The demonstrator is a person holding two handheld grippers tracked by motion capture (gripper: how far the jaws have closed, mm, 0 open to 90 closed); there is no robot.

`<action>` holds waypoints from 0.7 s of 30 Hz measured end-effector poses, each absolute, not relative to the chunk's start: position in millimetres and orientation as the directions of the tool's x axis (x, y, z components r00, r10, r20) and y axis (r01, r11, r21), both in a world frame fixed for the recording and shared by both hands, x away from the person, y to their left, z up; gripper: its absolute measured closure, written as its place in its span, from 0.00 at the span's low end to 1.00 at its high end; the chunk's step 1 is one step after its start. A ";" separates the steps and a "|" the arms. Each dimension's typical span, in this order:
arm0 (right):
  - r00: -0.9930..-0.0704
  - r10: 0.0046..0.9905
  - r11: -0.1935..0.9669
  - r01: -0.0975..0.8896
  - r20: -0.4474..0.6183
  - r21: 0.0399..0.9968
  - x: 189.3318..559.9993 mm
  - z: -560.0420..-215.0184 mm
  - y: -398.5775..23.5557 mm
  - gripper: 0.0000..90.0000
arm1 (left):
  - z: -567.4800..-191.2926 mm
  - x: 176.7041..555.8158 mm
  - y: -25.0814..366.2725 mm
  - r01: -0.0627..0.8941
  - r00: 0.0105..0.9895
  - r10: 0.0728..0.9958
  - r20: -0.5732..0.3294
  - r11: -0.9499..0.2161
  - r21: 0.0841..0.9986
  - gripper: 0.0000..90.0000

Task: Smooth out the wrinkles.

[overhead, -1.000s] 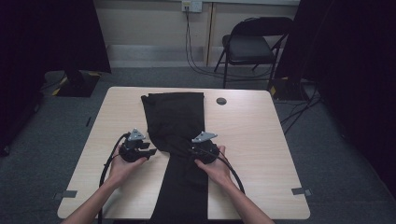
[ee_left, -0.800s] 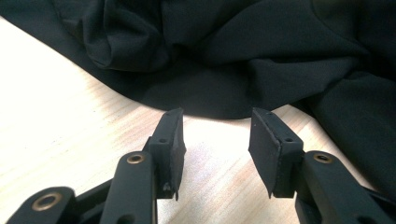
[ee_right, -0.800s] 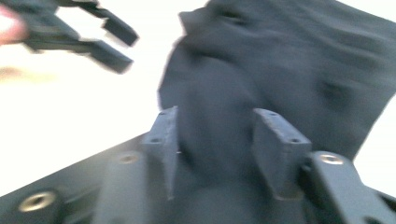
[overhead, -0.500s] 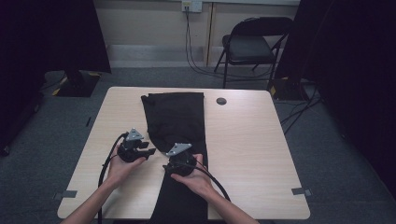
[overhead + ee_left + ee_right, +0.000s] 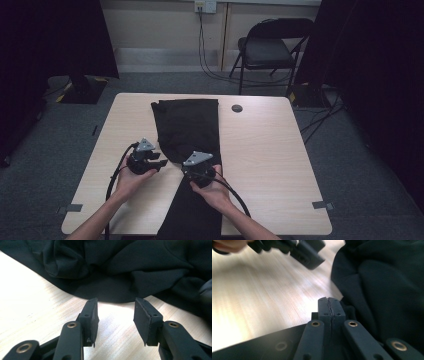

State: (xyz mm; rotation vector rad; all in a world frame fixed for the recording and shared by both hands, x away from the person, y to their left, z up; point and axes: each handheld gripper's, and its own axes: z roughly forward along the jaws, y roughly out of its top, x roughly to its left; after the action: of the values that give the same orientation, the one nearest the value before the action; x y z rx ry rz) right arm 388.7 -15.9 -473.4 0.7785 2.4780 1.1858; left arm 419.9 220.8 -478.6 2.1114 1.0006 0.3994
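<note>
Our long black cloth [image 5: 189, 131] lies flat down the middle of the table [image 5: 270, 150], not folded yet. Our left tongs [image 5: 115, 315] wait open beside its edge. Our right tongs [image 5: 329, 305] have just pinched shut, maybe on a fold.

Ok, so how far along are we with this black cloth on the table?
Early on. Done: the black cloth lies as a long strip on the table, its near end over the edge. In hand: the right gripper is shut at the cloth's edge, the left gripper open just short of it. Left: folding it across, by the look.
</note>
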 end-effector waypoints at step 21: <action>-0.774 0.625 0.527 0.323 -0.101 0.786 396.5 -467.8 -50.7 0.91 | -482.5 419.6 211.6 0.521 0.664 0.747 -0.022 -0.442 0.730 0.60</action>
State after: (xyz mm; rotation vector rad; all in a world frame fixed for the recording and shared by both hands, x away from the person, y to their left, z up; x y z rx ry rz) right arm 396.5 -50.7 -467.8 0.7810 2.3987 1.1229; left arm 419.6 211.6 -482.5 2.1448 0.9756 0.3952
